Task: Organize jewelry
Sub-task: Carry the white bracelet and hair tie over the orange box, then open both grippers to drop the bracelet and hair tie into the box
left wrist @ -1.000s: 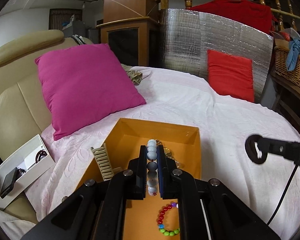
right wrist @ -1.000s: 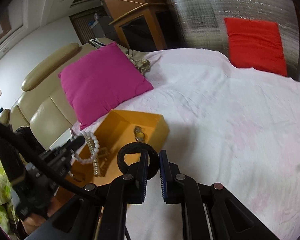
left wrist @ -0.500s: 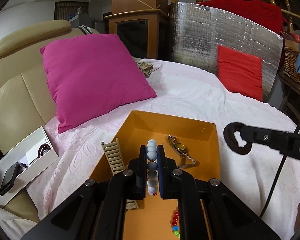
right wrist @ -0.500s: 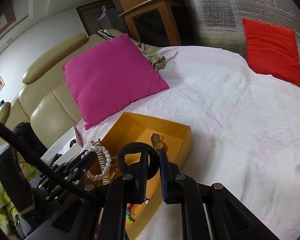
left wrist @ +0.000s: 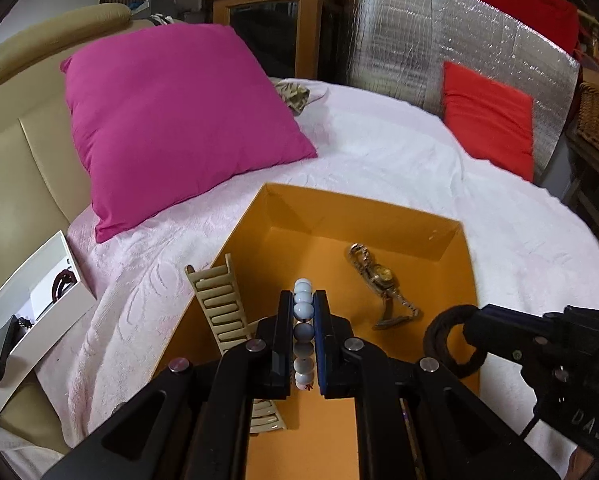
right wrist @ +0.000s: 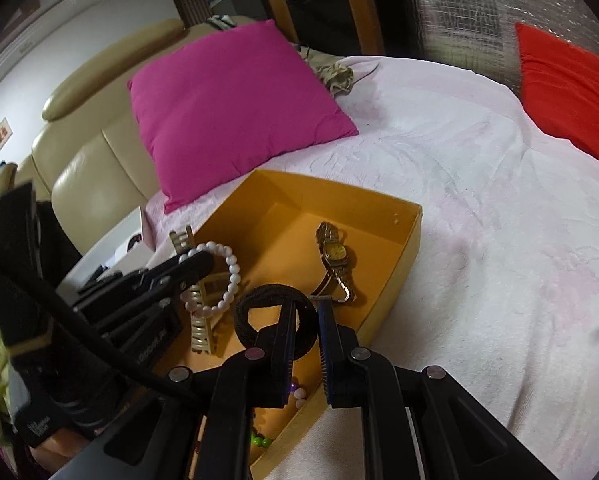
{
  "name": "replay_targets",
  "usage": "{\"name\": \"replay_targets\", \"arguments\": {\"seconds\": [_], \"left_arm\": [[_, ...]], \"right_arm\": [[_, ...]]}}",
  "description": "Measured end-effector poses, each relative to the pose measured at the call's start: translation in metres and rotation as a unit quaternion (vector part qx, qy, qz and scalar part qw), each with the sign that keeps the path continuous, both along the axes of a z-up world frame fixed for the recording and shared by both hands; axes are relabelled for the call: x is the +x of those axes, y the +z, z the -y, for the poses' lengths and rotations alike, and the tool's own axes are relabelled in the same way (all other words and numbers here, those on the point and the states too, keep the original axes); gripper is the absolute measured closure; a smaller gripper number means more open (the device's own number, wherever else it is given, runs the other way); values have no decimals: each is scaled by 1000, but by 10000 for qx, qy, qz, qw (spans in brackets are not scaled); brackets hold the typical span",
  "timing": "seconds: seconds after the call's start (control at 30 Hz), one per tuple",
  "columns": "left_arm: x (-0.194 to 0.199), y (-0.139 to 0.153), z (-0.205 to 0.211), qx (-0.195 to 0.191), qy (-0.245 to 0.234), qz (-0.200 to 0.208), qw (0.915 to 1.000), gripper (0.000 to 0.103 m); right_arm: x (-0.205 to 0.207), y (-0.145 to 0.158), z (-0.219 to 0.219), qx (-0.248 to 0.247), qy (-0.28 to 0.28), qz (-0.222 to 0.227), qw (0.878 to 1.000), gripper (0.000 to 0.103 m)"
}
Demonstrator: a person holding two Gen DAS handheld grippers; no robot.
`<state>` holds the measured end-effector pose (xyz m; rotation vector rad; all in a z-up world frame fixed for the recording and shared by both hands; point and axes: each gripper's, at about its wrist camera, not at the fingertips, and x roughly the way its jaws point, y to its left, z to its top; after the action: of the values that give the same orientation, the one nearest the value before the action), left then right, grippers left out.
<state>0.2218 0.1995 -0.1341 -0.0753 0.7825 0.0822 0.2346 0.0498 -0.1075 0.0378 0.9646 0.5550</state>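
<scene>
An open orange box lies on the white bedspread. My left gripper hangs over it, shut on a pale bead bracelet that runs between its pads. In the right wrist view that bracelet loops out from the left gripper. My right gripper is shut on a black hair tie above the box's near right side. Inside the box lie a gold watch, a cream hair clip leaning on the left wall, and coloured beads, mostly hidden.
A pink pillow rests against the beige sofa behind the box. A white box of small items sits at the left. A red cushion leans on a silver foil panel; a wicker basket stands far right.
Both grippers have come down and forward over the orange box, which now looks larger. The right gripper with the black hair tie has moved from beside the box to above it.
</scene>
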Motion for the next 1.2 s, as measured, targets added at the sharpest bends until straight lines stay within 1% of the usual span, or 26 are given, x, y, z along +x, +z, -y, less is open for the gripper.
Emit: {"name": "replay_targets", "arguments": {"seconds": [0.1, 0.3, 0.6, 1.2], "left_arm": [[4, -7, 1, 107, 46, -167, 9998, 94], [5, -13, 4, 267, 39, -316, 9991, 94], [7, -16, 6, 414, 98, -398, 9983, 94], [9, -16, 5, 511, 222, -436, 9975, 93]], "right_arm": [[-1, -6, -2, -109, 76, 39, 9999, 91], [1, -21, -2, -211, 85, -15, 9997, 91], [1, -23, 1, -79, 77, 26, 9999, 91], [5, -28, 4, 176, 32, -77, 9998, 89]]}}
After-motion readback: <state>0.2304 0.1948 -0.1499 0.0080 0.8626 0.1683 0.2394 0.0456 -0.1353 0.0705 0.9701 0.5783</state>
